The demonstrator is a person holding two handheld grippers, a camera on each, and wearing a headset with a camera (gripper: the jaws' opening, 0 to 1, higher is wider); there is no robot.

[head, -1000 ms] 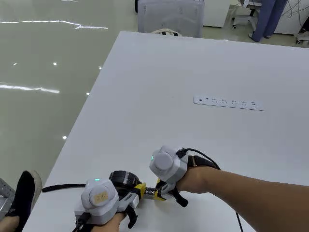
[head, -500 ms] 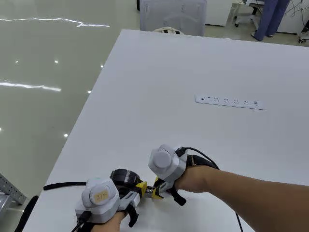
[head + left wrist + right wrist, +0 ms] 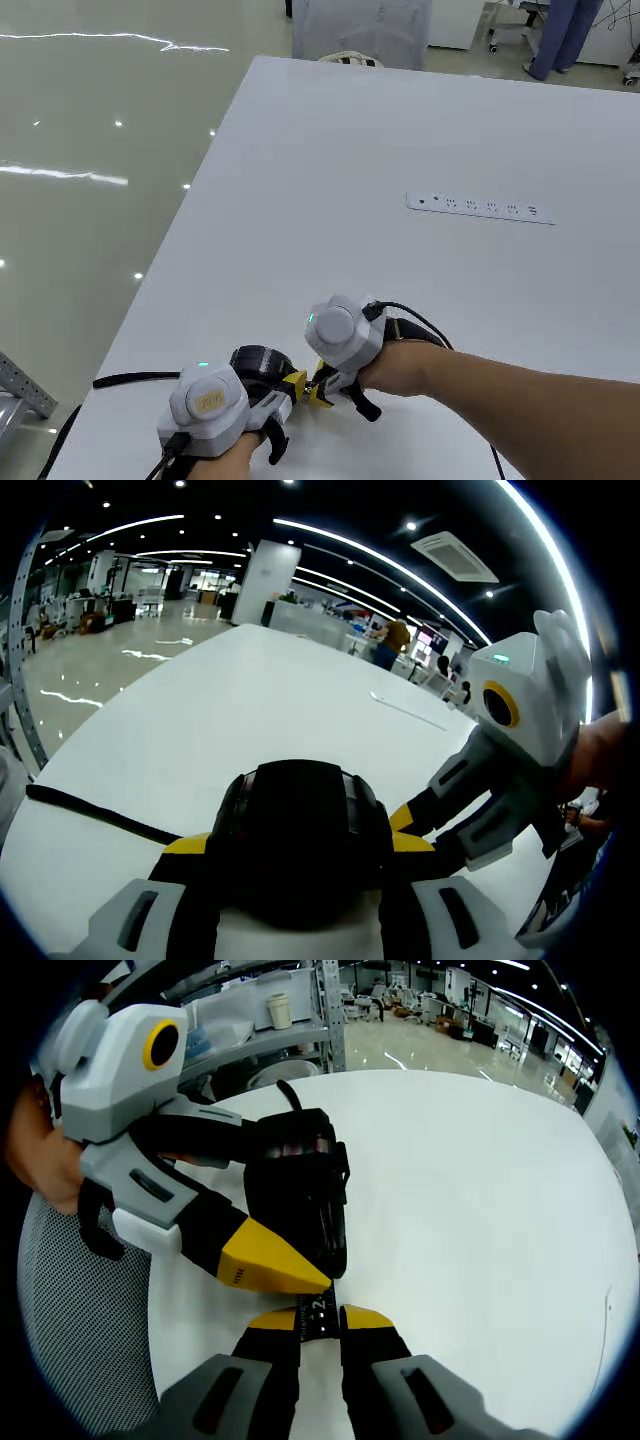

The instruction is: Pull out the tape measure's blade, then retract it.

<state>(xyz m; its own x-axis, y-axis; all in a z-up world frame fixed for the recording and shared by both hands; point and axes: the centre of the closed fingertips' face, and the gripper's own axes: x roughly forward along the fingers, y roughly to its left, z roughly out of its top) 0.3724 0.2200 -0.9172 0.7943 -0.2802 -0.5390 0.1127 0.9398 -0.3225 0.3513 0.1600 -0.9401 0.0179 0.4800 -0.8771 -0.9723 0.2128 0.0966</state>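
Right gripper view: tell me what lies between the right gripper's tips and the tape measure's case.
In the right gripper view, a short stretch of blade, marked 2, runs from the right gripper to the black case.

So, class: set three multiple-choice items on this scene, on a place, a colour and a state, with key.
1. The long white power strip lies: A on the floor; B on the white workbench; C in a gripper.
2. The grippers' fingertips are: A red; B yellow; C green.
3. The right gripper is: A open; B shut on the strip; C shut on the blade of the round black tape measure.
Key: 1B, it lies flat on the workbench; 2B, both gripper views show yellow; 3C, its tips pinch the numbered blade.
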